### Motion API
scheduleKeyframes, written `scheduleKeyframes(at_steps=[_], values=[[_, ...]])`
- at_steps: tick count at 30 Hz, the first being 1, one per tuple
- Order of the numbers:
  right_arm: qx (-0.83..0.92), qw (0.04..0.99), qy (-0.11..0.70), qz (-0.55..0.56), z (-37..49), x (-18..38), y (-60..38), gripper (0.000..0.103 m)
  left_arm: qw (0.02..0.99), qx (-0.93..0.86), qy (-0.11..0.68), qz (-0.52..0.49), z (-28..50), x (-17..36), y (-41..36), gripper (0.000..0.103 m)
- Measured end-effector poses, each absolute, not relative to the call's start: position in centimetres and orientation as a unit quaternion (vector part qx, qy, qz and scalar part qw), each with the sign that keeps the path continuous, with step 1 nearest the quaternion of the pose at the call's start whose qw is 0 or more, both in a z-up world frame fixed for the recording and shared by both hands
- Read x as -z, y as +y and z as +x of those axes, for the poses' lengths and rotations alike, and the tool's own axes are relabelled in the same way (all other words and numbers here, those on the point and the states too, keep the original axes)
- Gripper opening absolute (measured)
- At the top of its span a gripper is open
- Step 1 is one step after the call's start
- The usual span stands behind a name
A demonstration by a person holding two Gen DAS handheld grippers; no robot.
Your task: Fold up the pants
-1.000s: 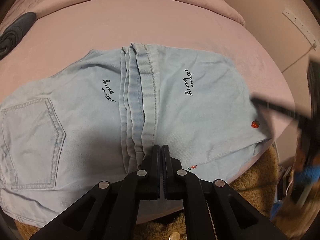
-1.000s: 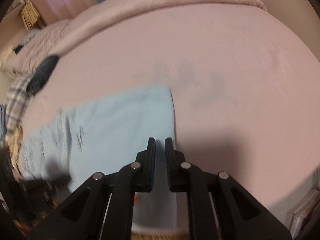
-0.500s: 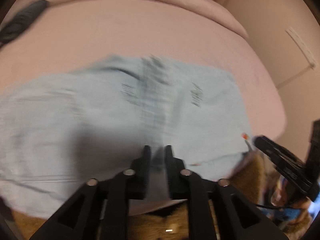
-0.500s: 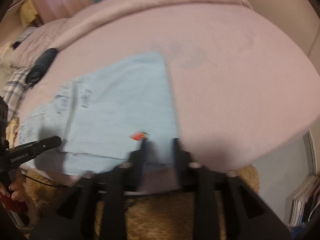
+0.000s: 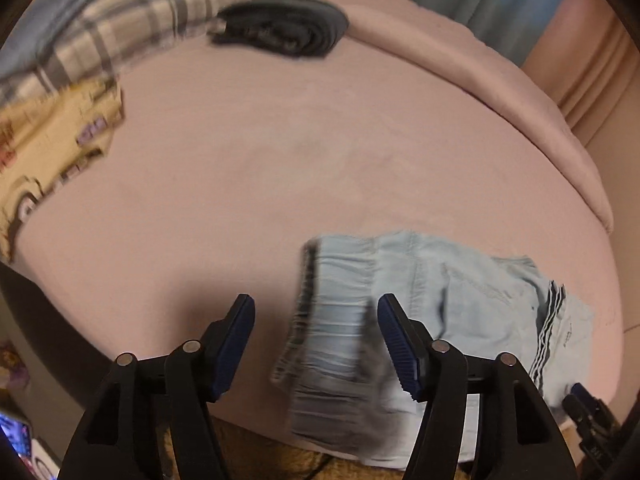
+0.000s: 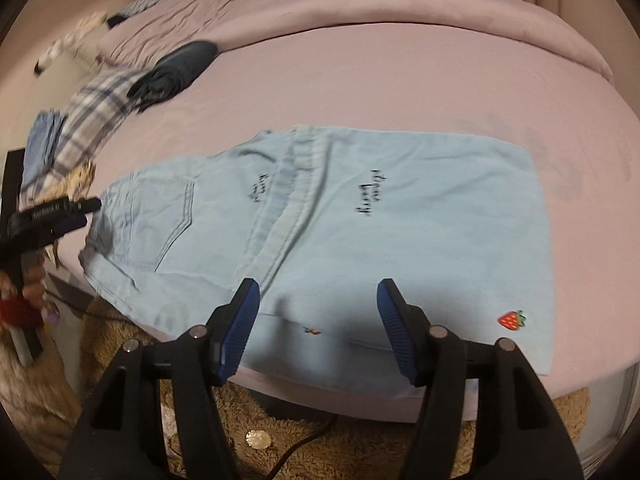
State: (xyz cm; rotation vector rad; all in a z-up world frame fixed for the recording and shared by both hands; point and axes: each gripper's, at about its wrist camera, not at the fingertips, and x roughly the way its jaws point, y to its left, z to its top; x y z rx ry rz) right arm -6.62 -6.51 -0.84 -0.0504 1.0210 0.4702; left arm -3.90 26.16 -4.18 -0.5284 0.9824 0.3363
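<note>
Light blue denim pants (image 6: 360,232) lie folded in half on the pink bed (image 6: 400,80), near its front edge, with black script and red strawberry marks. My right gripper (image 6: 318,304) is open and empty, hovering over the pants' near edge. My left gripper (image 5: 316,320) is open and empty, with the elastic waistband end of the pants (image 5: 344,320) showing between its fingers, below them. The left gripper also shows in the right wrist view (image 6: 52,216), at the pants' left end.
A dark folded garment (image 6: 176,68), a plaid cloth (image 6: 92,112) and a yellow printed cloth (image 5: 52,152) lie at the bed's far left. A rolled pink duvet (image 6: 400,12) lines the back. A brown shaggy rug (image 6: 320,440) with a cable lies below the bed edge.
Both grippers have opened from shut. The left gripper has swung to the pants' waistband end. The right gripper has pulled back toward the bed's front edge.
</note>
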Motion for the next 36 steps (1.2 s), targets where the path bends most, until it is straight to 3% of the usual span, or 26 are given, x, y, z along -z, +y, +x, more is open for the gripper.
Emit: scheduleKeyframes(at_steps=[4, 11, 17, 19, 20, 24, 36], values=[[-0.222, 0.842, 0.491, -0.026, -6.5, 1.0, -6.0, 0.061, 0.825, -0.114, 0.479, -0.278, -3.6, 6.2, 27.0, 0.068], [-0.21, 0.841, 0.497, -0.031, -6.6, 1.3, -5.8, 0.061, 0.828, -0.084, 0.487, -0.263, -3.4, 7.0, 26.3, 0.087], [-0.204, 0.841, 0.5, -0.022, -6.5, 1.6, -5.9, 0.061, 0.824, -0.098, 0.508, -0.229, -2.1, 7.0, 25.4, 0.089], [-0.204, 0.841, 0.501, -0.023, -6.5, 1.7, -5.8, 0.061, 0.823, -0.102, 0.51, -0.23, -2.0, 6.7, 25.1, 0.075], [-0.203, 0.841, 0.501, -0.023, -6.5, 1.8, -5.8, 0.061, 0.824, -0.091, 0.507, -0.235, -2.0, 6.4, 24.6, 0.051], [-0.204, 0.841, 0.5, -0.02, -6.3, 1.8, -6.0, 0.061, 0.835, -0.118, 0.502, -0.193, -1.8, 4.7, 22.2, 0.029], [-0.177, 0.854, 0.488, 0.021, -6.3, 1.1, -9.2, 0.061, 0.879, -0.003, 0.424, -0.216, -2.4, -6.1, 17.9, 0.028]])
